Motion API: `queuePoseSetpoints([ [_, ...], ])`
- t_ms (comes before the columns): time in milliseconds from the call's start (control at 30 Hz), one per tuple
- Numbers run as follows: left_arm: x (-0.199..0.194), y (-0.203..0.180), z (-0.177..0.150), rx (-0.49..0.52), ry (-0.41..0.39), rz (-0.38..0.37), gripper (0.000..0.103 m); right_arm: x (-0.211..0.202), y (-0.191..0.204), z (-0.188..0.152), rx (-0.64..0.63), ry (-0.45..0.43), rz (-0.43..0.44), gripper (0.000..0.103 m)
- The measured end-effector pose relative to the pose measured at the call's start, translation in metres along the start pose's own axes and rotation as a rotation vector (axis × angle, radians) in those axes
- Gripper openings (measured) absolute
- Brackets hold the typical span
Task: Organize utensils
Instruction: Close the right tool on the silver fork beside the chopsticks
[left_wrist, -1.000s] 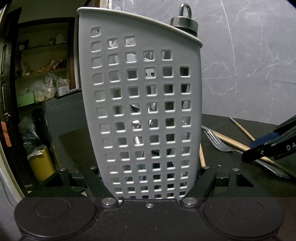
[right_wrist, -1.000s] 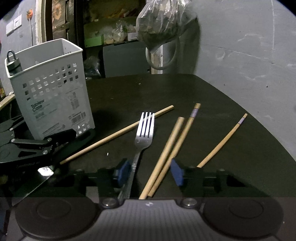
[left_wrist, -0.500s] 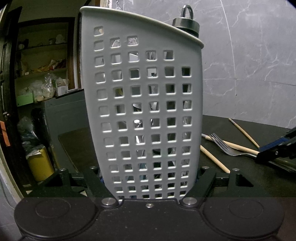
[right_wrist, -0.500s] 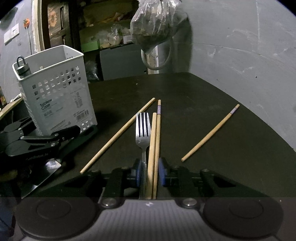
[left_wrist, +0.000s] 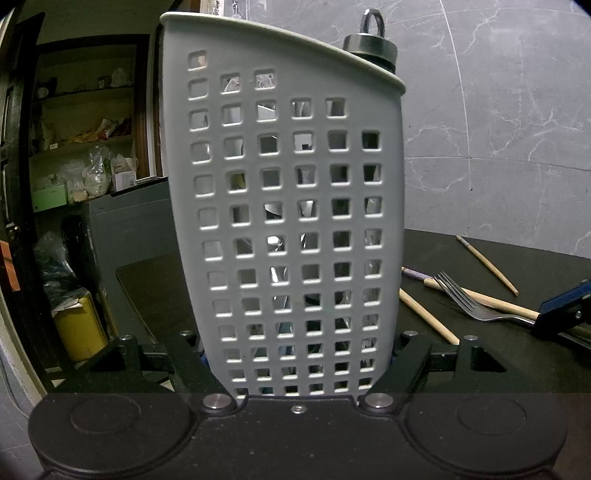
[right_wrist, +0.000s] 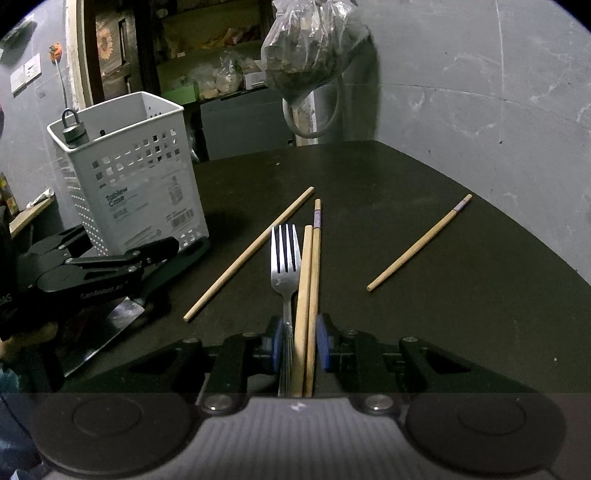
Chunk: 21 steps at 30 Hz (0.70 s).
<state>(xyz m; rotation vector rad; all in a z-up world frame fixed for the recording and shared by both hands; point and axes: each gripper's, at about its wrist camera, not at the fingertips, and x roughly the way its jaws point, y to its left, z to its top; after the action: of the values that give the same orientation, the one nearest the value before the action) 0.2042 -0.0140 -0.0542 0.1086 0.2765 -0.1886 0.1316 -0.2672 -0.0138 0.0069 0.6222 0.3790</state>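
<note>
On dark counter (right_wrist: 388, 177), white perforated plastic utensil caddy (left_wrist: 291, 221) fills left view, contents hard to make out through holes; left hand-held gripper (left_wrist: 295, 354) clamped on its base. Right hand-held gripper (right_wrist: 300, 349) clamped on steel fork (right_wrist: 285, 258) plus two tan wooden chopsticks (right_wrist: 312, 266), handles hidden between blue pads. Second ago, pads stood apart.
</note>
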Motion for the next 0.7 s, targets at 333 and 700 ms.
queuePoseSetpoints([
  [333,0.0,-0.002,-0.002,0.004,-0.001,0.002,0.077,0.007,-0.002,0.009,0.0,0.004,0.037,0.053],
  [700,-0.002,-0.004,0.0,0.004,-0.002,0.004,0.077,0.053,0.01,0.051,-0.114,-0.004,0.068,0.055],
])
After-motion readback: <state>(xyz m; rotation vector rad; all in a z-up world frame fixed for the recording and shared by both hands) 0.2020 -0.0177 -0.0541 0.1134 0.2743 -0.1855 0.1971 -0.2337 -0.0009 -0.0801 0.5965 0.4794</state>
